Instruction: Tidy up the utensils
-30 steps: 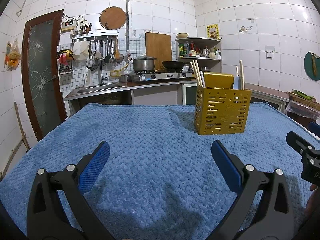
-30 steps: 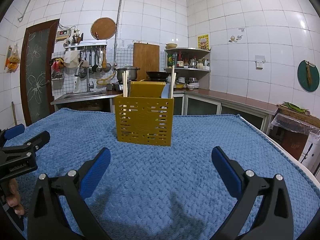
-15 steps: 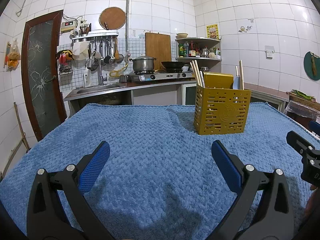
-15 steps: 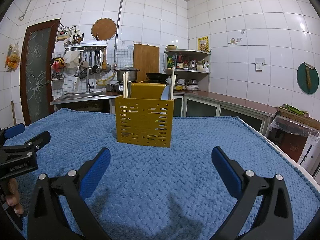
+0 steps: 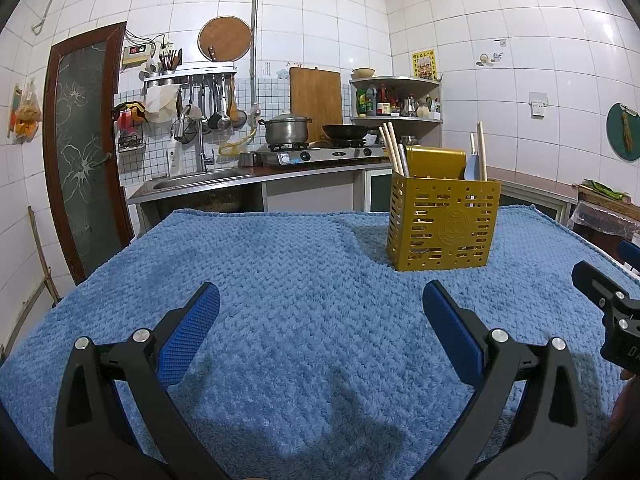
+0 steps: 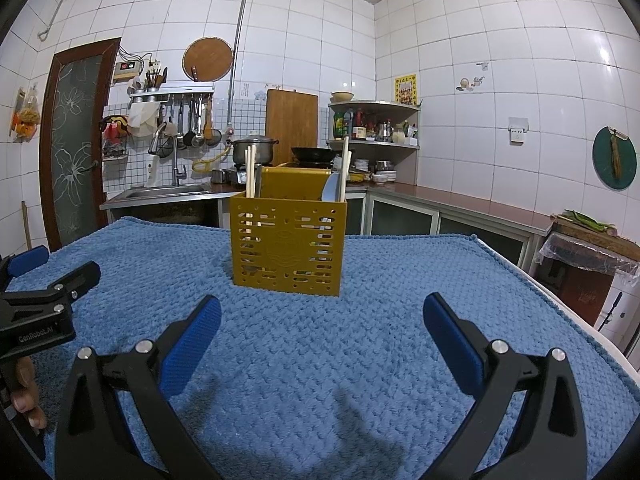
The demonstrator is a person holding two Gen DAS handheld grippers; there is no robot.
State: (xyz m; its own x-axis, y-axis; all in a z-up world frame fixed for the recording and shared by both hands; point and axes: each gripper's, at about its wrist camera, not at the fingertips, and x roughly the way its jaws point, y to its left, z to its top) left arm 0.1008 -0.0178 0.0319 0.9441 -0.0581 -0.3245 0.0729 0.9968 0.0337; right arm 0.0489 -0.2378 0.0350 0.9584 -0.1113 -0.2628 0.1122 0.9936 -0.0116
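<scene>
A yellow slotted utensil holder (image 5: 442, 224) stands upright on the blue towel (image 5: 288, 272), ahead and to the right in the left wrist view and straight ahead in the right wrist view (image 6: 288, 250). Wooden chopsticks (image 5: 391, 148) and a pale spoon (image 6: 331, 188) stick out of it. My left gripper (image 5: 320, 332) is open and empty, low over the towel. My right gripper (image 6: 322, 334) is open and empty, a short way in front of the holder. Each gripper shows at the edge of the other's view.
A kitchen counter with a sink (image 5: 196, 178), a gas stove with a pot (image 5: 286, 130) and a wok runs along the back wall. A corner shelf (image 5: 396, 96) holds bottles. A brown door (image 5: 76, 152) stands at the left. The table's right edge (image 6: 560, 304) drops off beside a low cabinet.
Both grippers stay open and empty. The views have shifted only slightly; the holder looks a touch nearer in the right wrist view.
</scene>
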